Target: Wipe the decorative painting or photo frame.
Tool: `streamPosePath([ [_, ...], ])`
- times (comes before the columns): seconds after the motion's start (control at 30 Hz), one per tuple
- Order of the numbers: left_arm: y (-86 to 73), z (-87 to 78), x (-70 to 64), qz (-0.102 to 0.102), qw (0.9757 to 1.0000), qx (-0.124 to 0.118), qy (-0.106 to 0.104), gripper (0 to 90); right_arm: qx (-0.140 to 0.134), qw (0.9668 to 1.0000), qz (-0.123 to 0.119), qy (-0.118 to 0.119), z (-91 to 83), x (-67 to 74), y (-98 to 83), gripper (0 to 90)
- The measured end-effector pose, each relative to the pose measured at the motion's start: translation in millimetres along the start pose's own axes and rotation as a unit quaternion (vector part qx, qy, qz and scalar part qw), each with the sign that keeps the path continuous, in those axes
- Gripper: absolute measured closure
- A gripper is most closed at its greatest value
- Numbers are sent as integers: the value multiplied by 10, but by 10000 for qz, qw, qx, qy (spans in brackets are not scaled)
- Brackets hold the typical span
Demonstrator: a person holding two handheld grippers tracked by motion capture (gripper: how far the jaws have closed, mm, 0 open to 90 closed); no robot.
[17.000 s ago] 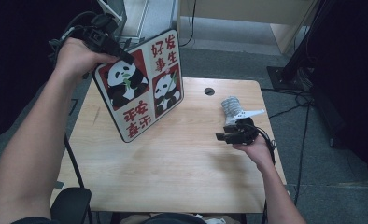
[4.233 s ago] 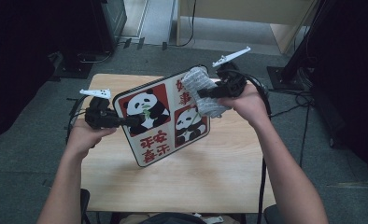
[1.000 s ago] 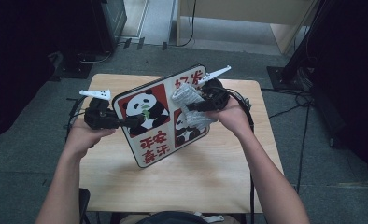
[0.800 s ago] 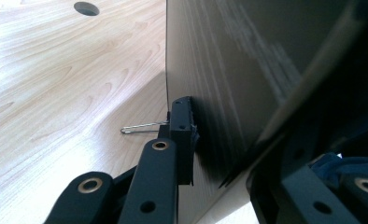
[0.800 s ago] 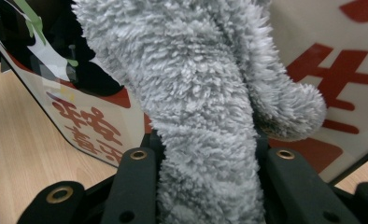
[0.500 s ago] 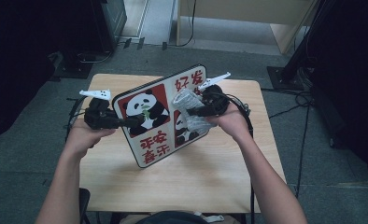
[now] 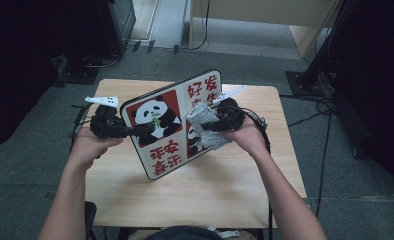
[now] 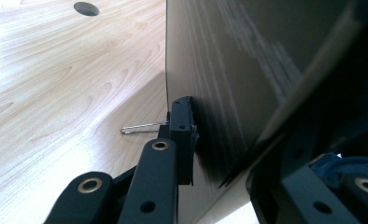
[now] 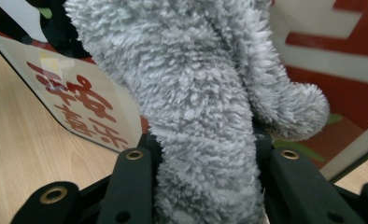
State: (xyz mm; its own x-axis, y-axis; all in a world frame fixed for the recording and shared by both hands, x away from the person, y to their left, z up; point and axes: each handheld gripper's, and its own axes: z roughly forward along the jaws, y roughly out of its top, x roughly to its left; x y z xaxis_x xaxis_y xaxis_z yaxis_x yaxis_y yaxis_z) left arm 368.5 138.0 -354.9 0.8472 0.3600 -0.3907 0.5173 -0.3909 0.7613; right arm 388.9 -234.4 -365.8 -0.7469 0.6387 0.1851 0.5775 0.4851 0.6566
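A board (image 7: pixel 170 125) printed with pandas and red characters is held tilted, its lower edge close over the wooden table (image 7: pixel 225 195). My left gripper (image 7: pixel 135 131) is shut on its left edge; in the left gripper view the jaws stand on either side of the board (image 8: pixel 229 70). My right gripper (image 7: pixel 211 126) holds a fluffy grey cloth (image 7: pixel 205 129) against the board's printed face. The cloth (image 9: pixel 196 93) fills the gap between the right gripper's (image 9: pixel 201 144) jaws. Those jaws have just been opening slightly, with the cloth still pinched between them.
A round cable hole (image 8: pixel 86 8) sits in the tabletop behind the board. A thin metal wire (image 8: pixel 142 127) lies on the wood by my left jaw. Dark equipment and cables (image 7: pixel 330 105) surround the table on the carpeted floor.
My right gripper has slid the grey cloth downward over the board's face. The left gripper and the board have stayed in place.
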Motion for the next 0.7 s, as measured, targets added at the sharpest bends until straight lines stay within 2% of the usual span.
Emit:
streamPosePath([
  [0.37, 0, 1, 1, 11, 10000, -3, -5, 773, 144, 9999, 55, -41, 99, -24, -139, 599],
  [0.53, 0, 1, 1, 12, 10000, -5, -6, 773, 165, 9998, 21, -119, 122, -13, -168, 625],
  [0.7, -1, 1, 1, 15, 10000, -7, -7, 773, 176, 9997, 96, -107, 151, -16, -220, 645],
])
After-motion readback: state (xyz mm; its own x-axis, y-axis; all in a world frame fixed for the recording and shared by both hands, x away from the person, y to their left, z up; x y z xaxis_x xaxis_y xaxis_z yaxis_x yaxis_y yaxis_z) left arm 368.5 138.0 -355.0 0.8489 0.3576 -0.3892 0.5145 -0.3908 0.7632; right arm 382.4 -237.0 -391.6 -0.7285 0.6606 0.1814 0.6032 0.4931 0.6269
